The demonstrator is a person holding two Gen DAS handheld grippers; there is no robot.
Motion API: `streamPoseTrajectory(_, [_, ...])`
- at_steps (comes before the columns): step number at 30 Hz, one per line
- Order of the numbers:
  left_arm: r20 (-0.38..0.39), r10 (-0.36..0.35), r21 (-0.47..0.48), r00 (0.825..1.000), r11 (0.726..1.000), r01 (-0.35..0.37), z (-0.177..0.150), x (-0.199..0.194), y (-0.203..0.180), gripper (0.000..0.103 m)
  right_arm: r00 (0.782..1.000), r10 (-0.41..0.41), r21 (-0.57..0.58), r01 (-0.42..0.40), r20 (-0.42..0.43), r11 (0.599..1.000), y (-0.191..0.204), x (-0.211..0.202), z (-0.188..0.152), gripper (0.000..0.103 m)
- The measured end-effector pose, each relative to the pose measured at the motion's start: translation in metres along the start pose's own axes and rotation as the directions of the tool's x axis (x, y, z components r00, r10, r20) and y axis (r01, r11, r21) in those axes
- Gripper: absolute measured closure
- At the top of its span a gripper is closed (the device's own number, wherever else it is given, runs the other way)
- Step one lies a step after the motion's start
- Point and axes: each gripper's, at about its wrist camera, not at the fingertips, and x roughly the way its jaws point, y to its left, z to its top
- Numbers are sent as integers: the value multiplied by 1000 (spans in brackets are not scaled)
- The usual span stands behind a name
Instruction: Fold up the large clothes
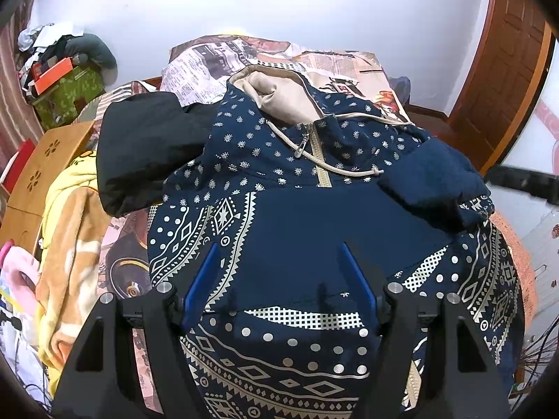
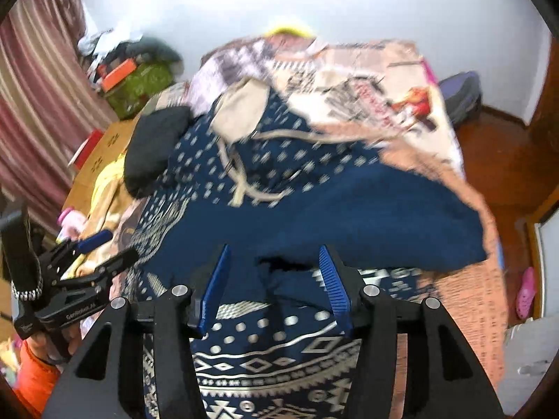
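Observation:
A navy hooded jacket (image 1: 297, 216) with cream patterns, a beige hood lining and a half zip lies face up on the bed; it also shows blurred in the right wrist view (image 2: 349, 206). Its right sleeve (image 1: 433, 188) is folded over the chest. My left gripper (image 1: 279, 248) is open above the jacket's lower front, holding nothing. My right gripper (image 2: 274, 249) is open above the sleeve's cuff and the hem, holding nothing. The left gripper also shows in the right wrist view (image 2: 111, 248), open at the bed's left side.
A black garment (image 1: 146, 150) lies against the jacket's left shoulder. A yellow and orange blanket (image 1: 70, 230) is heaped on the left. A wooden board (image 1: 45, 167) and a green box (image 1: 66, 94) stand at the left. The printed bedspread (image 1: 349, 66) lies beyond. A wooden door (image 1: 506, 70) is at the right.

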Motion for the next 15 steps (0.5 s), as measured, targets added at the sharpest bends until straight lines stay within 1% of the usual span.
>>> streamPoseTrajectory(3, [6, 0, 0, 1000, 1000, 0, 2, -1, -2, 34, 999, -31, 69, 28, 42, 997, -22, -10, 6, 54])
streamPoseTrajectory(6, [9, -2, -3, 1000, 1000, 2, 4, 0, -3, 34, 996, -71, 166, 62, 53, 984, -50, -14, 10, 53])
streamPoseTrajectory(8, [8, -4, -5, 1000, 1000, 4, 5, 2, -5, 34, 995, -85, 236, 71, 49, 969, -71, -12, 9, 53])
streamPoseTrajectory(13, [-3, -5, -4, 1000, 1000, 5, 8, 10, -10, 34, 996, -81, 371, 61, 38, 926, -109, -4, -1, 53])
streamPoseTrajectory(15, [-11, -4, -1, 1000, 1000, 4, 8, 14, -12, 34, 997, -68, 422, 50, 27, 905, -124, 4, -6, 53])
